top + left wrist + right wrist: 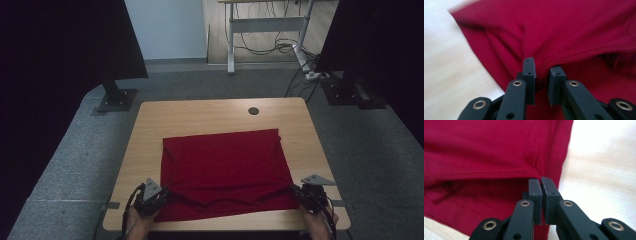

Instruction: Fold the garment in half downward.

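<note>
**Red cloth held at both near corners, folded edge raised off the table**

Nearest to me are my own two claws at the near edge of the table (150,115). My left gripper (159,196) sits at the near left corner of the red cloth (225,170); my right gripper (299,192) sits at the near right corner. My forearms come in just behind them from below.

Left gripper (542,65): a stitched hem of the cloth runs into the gap between the jaws. The jaws stand slightly apart, with fabric bunched between them; the pads appear to bear on that bunch, though a narrow gap shows lower down.

Right gripper (540,180): jaws drawn together, clamped on the hemmed corner of the cloth (486,152), with the fabric pinched at the tips.

The cloth lies spread on the middle and near part of the wooden table. Its near layer is folded back, leaving a hemmed edge that sags between my two claws above a lower layer reaching the table's near edge.

Surroundings: a small dark round fitting (253,110) sits in the table top near the far edge, well apart from the cloth. Beyond the table, a desk frame (267,25) with loose cables (270,47) stands on the floor. Dark stands (116,97) flank the table at both far corners. Nothing lies on the cloth or between my claws and it.
</note>
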A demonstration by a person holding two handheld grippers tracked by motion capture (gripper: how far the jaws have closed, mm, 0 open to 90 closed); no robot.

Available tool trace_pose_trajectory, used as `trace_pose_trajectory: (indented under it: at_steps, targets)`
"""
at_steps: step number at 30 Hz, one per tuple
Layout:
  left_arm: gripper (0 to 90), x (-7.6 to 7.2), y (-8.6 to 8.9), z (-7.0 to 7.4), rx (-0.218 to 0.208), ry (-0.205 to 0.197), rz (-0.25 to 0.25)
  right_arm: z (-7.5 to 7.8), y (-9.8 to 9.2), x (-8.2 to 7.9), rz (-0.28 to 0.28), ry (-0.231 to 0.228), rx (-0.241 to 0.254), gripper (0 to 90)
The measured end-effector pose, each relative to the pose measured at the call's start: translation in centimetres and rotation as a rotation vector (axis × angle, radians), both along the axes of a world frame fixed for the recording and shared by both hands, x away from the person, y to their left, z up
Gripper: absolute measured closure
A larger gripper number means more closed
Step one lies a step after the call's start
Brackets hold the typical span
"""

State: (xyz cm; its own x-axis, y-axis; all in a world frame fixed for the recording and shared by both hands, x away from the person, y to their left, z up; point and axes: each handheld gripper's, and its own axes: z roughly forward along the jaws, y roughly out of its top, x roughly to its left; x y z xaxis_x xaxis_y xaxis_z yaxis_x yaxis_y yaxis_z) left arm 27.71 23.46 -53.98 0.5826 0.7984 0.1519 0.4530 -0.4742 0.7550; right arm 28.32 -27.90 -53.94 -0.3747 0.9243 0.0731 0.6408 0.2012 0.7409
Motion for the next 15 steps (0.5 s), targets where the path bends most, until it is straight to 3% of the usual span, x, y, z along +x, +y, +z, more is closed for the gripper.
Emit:
trace_pose_trajectory:
  at_steps: [1,2,3,4,8,9,10,11,12,13,14,15]
  targets:
    - [75.4,0.0,0.0,0.0,0.0,0.0,0.0,-0.8,-0.1,0.2,0.006,0.028,0.001,86.3]
    - [75.4,0.1,0.1,-0.9,0.022,0.023,0.003,-0.8,-0.1,0.2,0.006,0.028,0.001,86.2]
    - [69.1,0.1,0.1,-0.9,0.022,0.023,0.003,-0.8,-0.1,0.2,0.006,0.028,0.001,86.2]
    - [63.0,0.3,0.7,-0.8,-0.048,0.061,0.004,-1.3,-0.3,0.3,0.015,0.032,0.01,86.0]
    - [55.8,0.4,1.0,-0.7,-0.07,0.073,0.005,-1.3,-0.3,0.3,0.018,0.03,0.015,85.8]
    - [55.8,0.1,1.6,-0.1,-0.069,0.089,0.002,-1.3,-0.3,0.3,0.018,0.03,0.015,85.1]
    - [44.6,0.1,1.6,-0.1,-0.069,0.089,0.002,-1.3,-0.3,0.3,0.018,0.03,0.015,85.1]
    - [44.6,-0.2,2.1,0.9,-0.082,0.089,-0.017,-1.3,-0.6,0.2,0.025,0.036,0.039,77.7]
    - [38.5,-0.2,2.1,0.9,-0.082,0.089,-0.017,-1.3,-0.6,0.2,0.025,0.036,0.039,77.7]
    - [38.5,-0.3,2.8,2.3,-0.121,0.071,-0.036,-0.8,-0.7,0.0,0.025,0.023,0.043,72.4]
    - [32.5,-0.3,2.8,2.3,-0.121,0.071,-0.036,-0.8,-0.7,0.0,0.025,0.023,0.043,72.4]
    - [32.5,0.0,3.1,3.3,-0.151,0.057,-0.045,0.1,-0.8,-0.3,0.029,-0.002,0.057,63.7]
